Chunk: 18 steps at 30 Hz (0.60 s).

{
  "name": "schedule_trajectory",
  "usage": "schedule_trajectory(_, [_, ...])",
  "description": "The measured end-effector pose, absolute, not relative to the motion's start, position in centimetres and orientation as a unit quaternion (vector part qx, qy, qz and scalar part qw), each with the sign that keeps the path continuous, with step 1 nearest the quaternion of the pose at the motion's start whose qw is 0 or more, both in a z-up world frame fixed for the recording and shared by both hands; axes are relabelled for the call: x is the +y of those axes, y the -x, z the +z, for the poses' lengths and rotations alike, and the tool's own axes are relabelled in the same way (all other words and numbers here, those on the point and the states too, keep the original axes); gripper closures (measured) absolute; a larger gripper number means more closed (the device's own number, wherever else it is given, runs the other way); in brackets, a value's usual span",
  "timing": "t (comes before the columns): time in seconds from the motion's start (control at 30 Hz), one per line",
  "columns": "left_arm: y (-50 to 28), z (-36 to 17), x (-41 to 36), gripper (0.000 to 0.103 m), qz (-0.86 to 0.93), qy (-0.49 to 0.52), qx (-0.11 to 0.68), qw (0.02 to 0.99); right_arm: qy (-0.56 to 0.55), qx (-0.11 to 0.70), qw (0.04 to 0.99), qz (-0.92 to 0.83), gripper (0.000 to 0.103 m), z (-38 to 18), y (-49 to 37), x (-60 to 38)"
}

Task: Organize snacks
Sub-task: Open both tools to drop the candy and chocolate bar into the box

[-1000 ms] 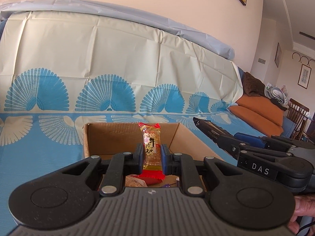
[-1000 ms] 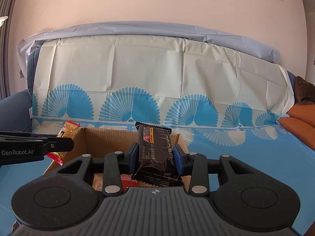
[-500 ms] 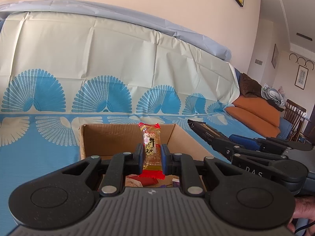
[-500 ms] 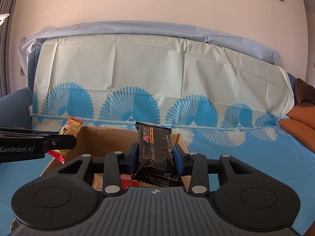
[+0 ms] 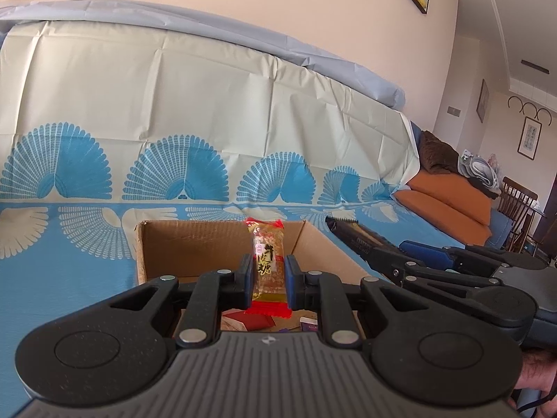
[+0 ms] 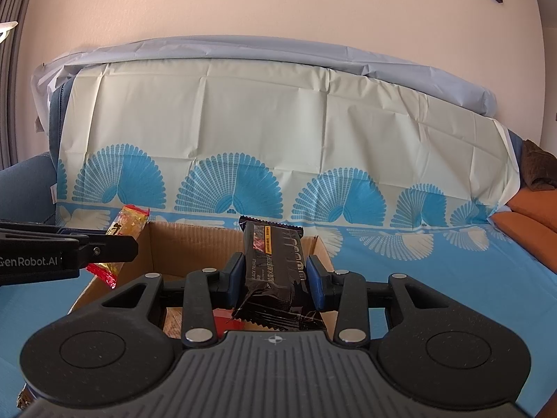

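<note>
Left wrist: left gripper (image 5: 268,274) jaws clamp one candy bar (image 5: 267,264); right gripper (image 6: 275,276), one black bar (image 6: 275,264).

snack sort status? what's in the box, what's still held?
Done: a few packets already lie in the cardboard box. In hand: left gripper clamps a gold-and-red candy bar, right gripper a black snack bar, both above the box. Left: dropping both in.
</note>
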<state>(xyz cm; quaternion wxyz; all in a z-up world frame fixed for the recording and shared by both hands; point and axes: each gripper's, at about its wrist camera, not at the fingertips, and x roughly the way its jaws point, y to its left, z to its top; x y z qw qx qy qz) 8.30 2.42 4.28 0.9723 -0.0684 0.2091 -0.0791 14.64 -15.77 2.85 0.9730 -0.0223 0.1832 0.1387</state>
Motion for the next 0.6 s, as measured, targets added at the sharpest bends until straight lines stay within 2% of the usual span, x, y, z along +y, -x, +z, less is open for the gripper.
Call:
schedule_trajectory(0.03, [-8.3, 4.3, 2.5, 0.076, -0.080, 0.073, 0.210, 0.972, 0.027, 0.186, 0.973, 0.133, 0.059, 2.7, -14.7, -15.7])
schedule_trajectory(0.07, [-8.4, 4.3, 2.7, 0.069, -0.084, 0.080, 0.214, 0.970, 0.031, 0.190, 0.973, 0.126, 0.042, 2.6, -14.9, -15.6])
schedule_trajectory(0.1, [-8.4, 4.2, 2.8, 0.056, -0.083, 0.084, 0.214, 0.970, 0.033, 0.192, 0.973, 0.119, 0.033, 2.5, -15.0, -15.5])
schedule_trajectory(0.13, [-8.4, 4.3, 2.9, 0.049, -0.078, 0.084, 0.212, 0.971, 0.030, 0.192, 0.974, 0.117, 0.023, 2.5, -15.0, -15.6])
schedule_trajectory(0.2, [-8.3, 4.5, 3.0, 0.045, -0.072, 0.084, 0.205, 0.972, 0.022, 0.191, 0.974, 0.117, 0.021, 2.6, -15.1, -15.9])
schedule_trajectory(0.27, [-8.1, 4.8, 3.3, 0.041, -0.067, 0.088, 0.201, 0.973, 0.019, 0.191, 0.975, 0.114, 0.011, 2.6, -15.1, -16.0])
schedule_trajectory(0.37, [-7.7, 5.0, 3.7, 0.031, -0.056, 0.087, 0.196, 0.975, 0.014, 0.188, 0.976, 0.110, 0.001, 2.6, -15.0, -16.3])
schedule_trajectory(0.47, [-6.8, 5.4, 4.0, 0.018, -0.046, 0.079, 0.182, 0.979, -0.011, 0.199, 0.973, 0.113, 0.001, 2.7, -15.2, -16.9])
schedule_trajectory(0.57, [-5.5, 5.8, 3.9, 0.015, -0.042, 0.063, 0.177, 0.981, -0.051, 0.216, 0.967, 0.127, 0.001, 2.8, -15.2, -17.9])
schedule_trajectory(0.6, [-4.9, 5.9, 3.8, 0.011, -0.040, 0.055, 0.176, 0.982, -0.059, 0.218, 0.966, 0.129, 0.001, 2.9, -15.1, -18.3])
